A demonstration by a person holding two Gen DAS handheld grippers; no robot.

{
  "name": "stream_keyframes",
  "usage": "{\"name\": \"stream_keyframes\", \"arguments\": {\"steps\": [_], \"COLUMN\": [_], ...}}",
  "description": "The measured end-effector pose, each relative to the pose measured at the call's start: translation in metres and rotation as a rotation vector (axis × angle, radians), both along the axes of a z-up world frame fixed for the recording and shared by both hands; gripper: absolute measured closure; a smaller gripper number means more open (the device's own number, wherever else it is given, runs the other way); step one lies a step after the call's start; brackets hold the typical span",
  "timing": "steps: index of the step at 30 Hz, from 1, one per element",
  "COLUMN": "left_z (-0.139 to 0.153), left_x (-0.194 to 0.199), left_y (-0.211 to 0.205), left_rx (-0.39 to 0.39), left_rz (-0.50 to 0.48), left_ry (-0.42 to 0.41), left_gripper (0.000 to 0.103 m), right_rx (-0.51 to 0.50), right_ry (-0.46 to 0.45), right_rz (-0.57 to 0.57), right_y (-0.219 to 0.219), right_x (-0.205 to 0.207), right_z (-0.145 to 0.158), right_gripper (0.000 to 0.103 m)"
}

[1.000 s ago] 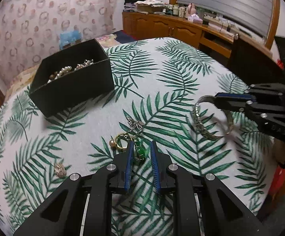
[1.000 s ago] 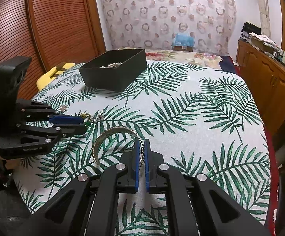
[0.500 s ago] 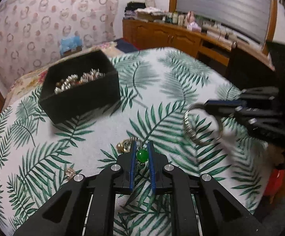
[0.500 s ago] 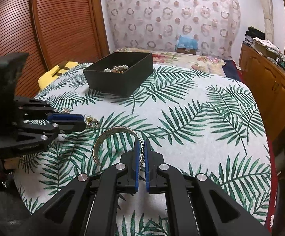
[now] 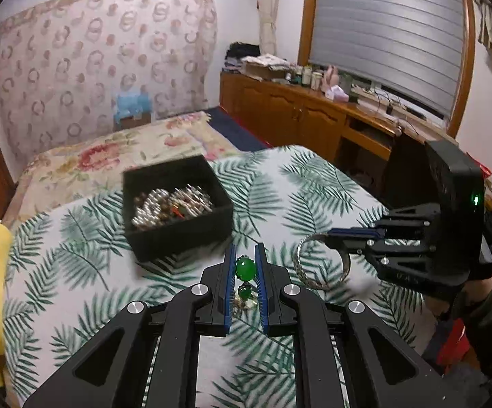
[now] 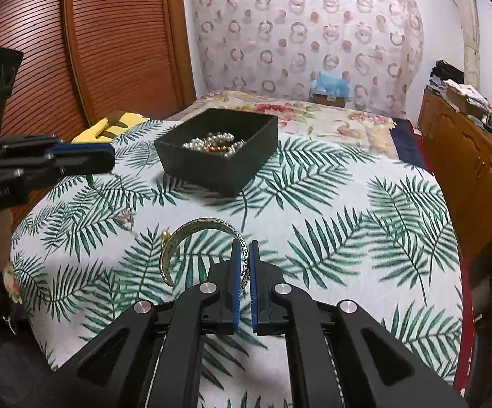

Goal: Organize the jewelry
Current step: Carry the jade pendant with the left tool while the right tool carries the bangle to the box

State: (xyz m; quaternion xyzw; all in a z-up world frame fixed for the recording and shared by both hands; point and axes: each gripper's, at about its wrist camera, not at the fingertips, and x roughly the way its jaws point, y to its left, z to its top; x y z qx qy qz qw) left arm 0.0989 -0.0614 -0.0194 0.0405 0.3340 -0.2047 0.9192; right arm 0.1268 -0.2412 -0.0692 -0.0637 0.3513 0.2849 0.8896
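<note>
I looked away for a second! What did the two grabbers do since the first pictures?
The left gripper closed on the green bead jewelry and lifted it off the leaf-print cloth. The right gripper kept its silver bangle. The black box stayed put.

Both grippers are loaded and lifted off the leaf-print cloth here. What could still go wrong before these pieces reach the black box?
1. The left gripper pinches only the green bead pendant's rounded upper stone; the rest dangles and may slip out.
2. The right gripper clamps the silver cuff bracelet at one end, so it may pivot or drop.
3. The black box already holds jewelry, and both grippers heading there together could collide.
</note>
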Motion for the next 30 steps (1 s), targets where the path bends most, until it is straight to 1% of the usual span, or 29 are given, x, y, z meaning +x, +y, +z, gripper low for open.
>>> {"name": "stream_keyframes", "arguments": {"steps": [6,14,22,30], "left_z": [0.011,0.016,0.022,0.038], "left_x": [0.009,0.025,0.039,0.055], "left_y": [0.018,0.037,0.044,0.045], "left_rx": [0.012,0.023,0.034,0.043], "left_rz": [0.047,0.09,0.11,0.12], "left_ry": [-0.026,-0.029,-0.042,-0.07], "left_gripper": [0.093,0.093,0.093,0.093], "right_rx": [-0.005,-0.014,-0.019,-0.015], "right_ry": [-0.01,-0.037,-0.057,-0.052], "right_rz": [0.017,0.019,0.015,-0.01], "right_y": [0.015,0.035,0.055,0.07], "right_x": [0.015,0.039,0.071,0.109], "right_z": [0.004,0.016,0.028,0.032], "right_gripper": [0.097,0.097,0.097,0.097]}}
